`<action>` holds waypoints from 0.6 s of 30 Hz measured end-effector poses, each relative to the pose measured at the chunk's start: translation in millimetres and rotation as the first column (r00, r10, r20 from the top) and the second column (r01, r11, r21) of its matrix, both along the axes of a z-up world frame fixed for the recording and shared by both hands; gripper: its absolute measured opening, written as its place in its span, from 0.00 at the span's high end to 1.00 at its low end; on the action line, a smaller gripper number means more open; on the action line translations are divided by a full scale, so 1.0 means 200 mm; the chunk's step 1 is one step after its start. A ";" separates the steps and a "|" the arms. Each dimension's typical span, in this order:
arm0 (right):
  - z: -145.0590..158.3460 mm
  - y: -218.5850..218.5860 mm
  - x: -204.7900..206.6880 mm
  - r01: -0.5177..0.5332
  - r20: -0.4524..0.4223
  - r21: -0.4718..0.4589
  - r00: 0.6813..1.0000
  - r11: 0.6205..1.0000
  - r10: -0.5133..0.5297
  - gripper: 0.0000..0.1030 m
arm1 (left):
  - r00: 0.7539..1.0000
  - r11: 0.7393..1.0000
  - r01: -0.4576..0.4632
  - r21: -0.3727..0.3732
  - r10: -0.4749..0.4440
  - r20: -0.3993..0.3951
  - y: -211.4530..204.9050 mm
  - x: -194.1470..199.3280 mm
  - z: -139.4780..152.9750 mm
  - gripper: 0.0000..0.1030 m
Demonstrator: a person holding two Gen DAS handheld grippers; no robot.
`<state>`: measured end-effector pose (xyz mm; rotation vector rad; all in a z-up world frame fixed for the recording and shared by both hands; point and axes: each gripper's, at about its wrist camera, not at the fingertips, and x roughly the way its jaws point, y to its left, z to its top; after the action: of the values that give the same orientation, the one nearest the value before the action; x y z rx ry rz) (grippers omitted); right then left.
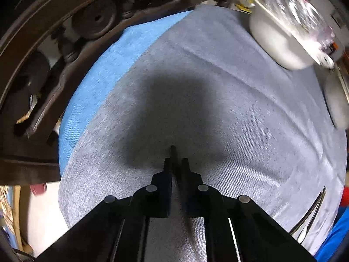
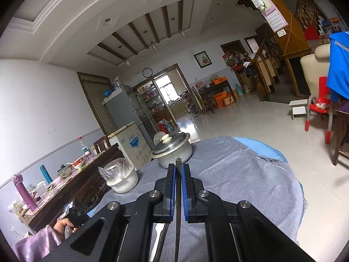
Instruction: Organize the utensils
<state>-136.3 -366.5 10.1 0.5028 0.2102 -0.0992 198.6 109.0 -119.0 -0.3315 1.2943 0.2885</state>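
In the left wrist view my left gripper [image 1: 175, 162] points steeply down at the grey cloth [image 1: 229, 91]. It is shut on a thin dark chopstick [image 1: 173, 150] whose tip pokes out past the fingers. Several more dark chopsticks [image 1: 314, 211] lie on the cloth at the lower right edge. In the right wrist view my right gripper [image 2: 178, 167] is held nearly level above the table, its blue pads shut on another dark chopstick [image 2: 178, 187]. A white plastic utensil [image 2: 155, 238] lies on the cloth beneath it.
A lidded metal pot [image 2: 173, 151] and a white bowl covered in plastic film [image 2: 122, 178] stand at the table's far side; the bowl [image 1: 281, 35] appears again at upper right. Dark wooden furniture [image 1: 32, 87] borders the table. A hand [image 2: 64, 224] in a purple sleeve shows low left.
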 end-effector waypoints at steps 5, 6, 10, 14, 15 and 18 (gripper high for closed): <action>0.03 -0.01 -0.04 0.008 0.026 -0.011 1.000 1.000 -0.008 0.94 | 0.992 0.998 0.061 0.016 -0.063 0.108 -0.11 -0.12 0.12 0.95; 0.05 -0.01 -0.06 0.013 0.038 -0.013 0.999 1.000 -0.012 0.94 | 0.985 0.996 0.088 0.027 -0.091 0.146 -0.15 -0.18 0.17 0.95; 0.10 0.02 -0.11 0.022 0.080 -0.024 0.997 0.999 -0.020 0.94 | 0.943 0.987 0.149 0.051 -0.158 0.292 -0.29 -0.44 0.41 0.95; 0.16 0.09 -0.16 0.019 0.128 -0.047 0.992 0.999 -0.013 0.94 | 0.851 0.976 0.206 0.064 -0.211 0.481 -0.42 -0.77 0.71 0.95; 0.18 0.12 -0.18 0.017 0.144 -0.056 0.990 0.998 -0.009 0.94 | 0.831 0.974 0.215 0.069 -0.220 0.510 -0.45 -0.82 0.77 0.95; 0.24 0.17 -0.24 0.007 0.187 -0.075 0.982 0.997 0.007 0.94 | 0.752 0.964 0.255 0.074 -0.245 0.612 -0.51 -1.05 0.95 0.95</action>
<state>-183.6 -331.8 57.7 0.4337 0.0217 -0.0593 -12.2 7.9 70.3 -0.2297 0.6708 -0.0673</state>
